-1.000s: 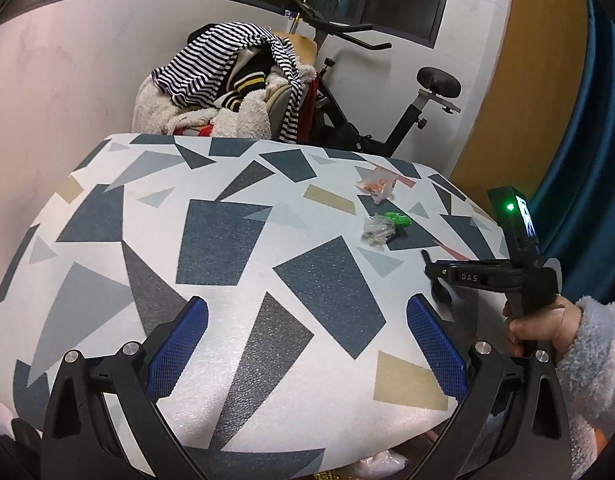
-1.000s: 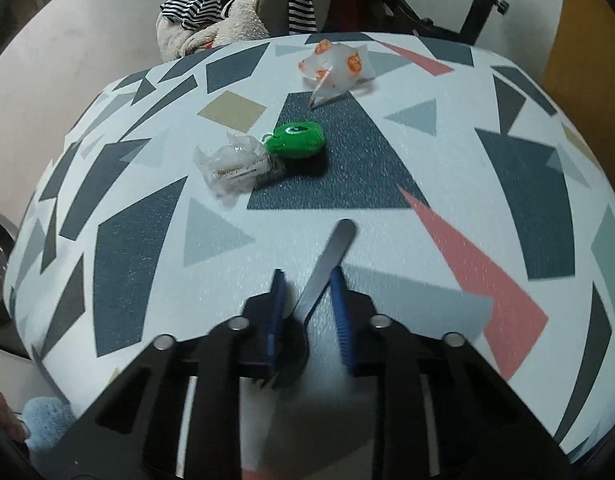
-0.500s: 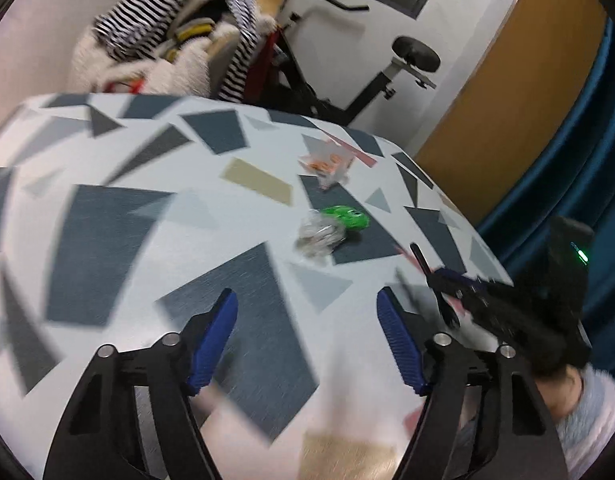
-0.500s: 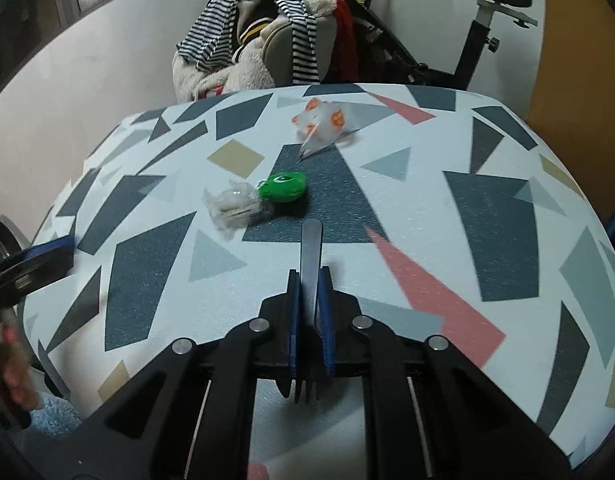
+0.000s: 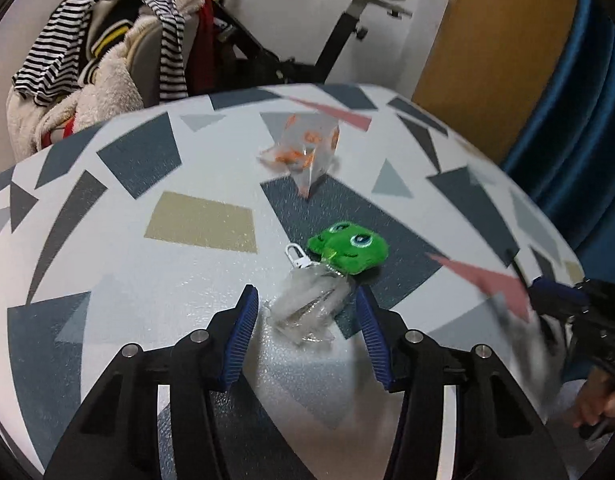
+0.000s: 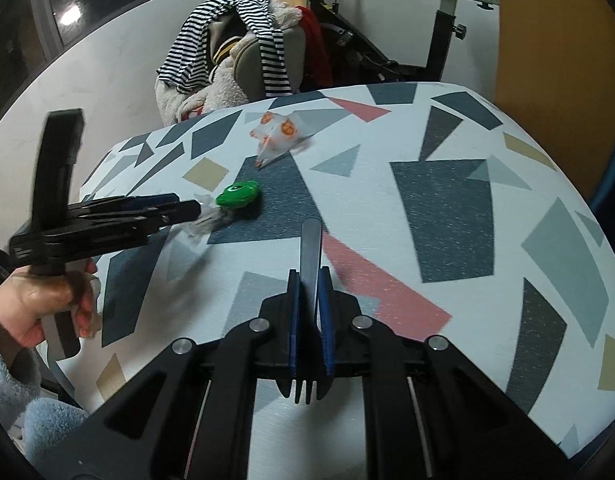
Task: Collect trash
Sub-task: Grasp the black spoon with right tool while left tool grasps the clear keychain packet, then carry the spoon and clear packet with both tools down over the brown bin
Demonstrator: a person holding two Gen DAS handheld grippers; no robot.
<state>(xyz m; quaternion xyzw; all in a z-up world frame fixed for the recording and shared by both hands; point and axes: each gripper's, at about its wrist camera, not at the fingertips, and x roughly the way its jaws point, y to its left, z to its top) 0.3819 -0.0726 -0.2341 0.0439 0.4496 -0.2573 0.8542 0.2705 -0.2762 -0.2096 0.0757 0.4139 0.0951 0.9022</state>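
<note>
Behind the patterned table (image 5: pixel 107 264) stood a chair heaped with clothes (image 5: pixel 99 60) and an exercise bike (image 5: pixel 347 20). From the left wrist view, we saw our left gripper (image 5: pixel 305 320) with its jaws just closing around the crumpled clear wrapper (image 5: pixel 311 304), which lay between the blue pads without either pad yet pressing it, as far as the blur let us judge. Touching the wrapper's far end was a green frog keychain (image 5: pixel 349 246), its white clasp (image 5: pixel 296 255) just beside the plastic. Farther off lay an orange-printed wrapper (image 5: pixel 307 148). We judged the main risk to be the clasp or frog getting pinched along with the trash, or the springy plastic slipping out as the pads met.

From the right wrist view, our right gripper (image 6: pixel 307 312) was clamped on a dark fork (image 6: pixel 310 256), handle pointing away. At the left, our other gripper reached the clear wrapper beside the frog. We judged that the fork handle could knock the trash if that hand swung left.
</note>
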